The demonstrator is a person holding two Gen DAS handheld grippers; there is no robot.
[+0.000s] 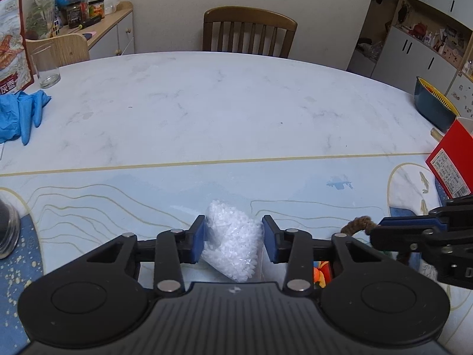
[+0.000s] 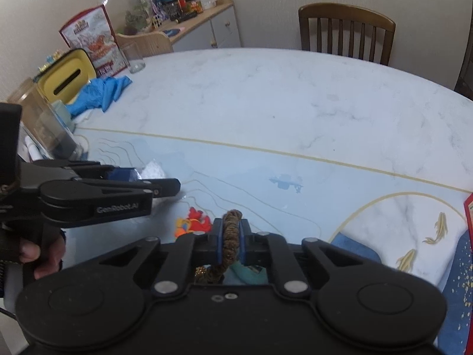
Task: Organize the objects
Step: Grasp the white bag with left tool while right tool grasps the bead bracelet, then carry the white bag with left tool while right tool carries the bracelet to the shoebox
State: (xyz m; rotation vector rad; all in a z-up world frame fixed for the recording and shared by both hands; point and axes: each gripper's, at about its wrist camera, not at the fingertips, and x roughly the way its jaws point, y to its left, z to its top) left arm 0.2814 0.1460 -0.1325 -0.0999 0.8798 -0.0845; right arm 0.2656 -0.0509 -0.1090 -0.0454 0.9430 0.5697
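My left gripper (image 1: 233,239) stood open, its two pads either side of one clear bag of white beads (image 1: 233,244) lying on the table (image 1: 236,103) — whether they touched it I couldn't tell. My right gripper (image 2: 231,238) was clamped on one brown rope loop (image 2: 231,230). Further off I counted one glass (image 1: 45,65), one pile of blue gloves (image 1: 22,112) and one chair (image 1: 248,29).

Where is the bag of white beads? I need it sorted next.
In the left wrist view, the bag of white beads lies on the table between the open left gripper.
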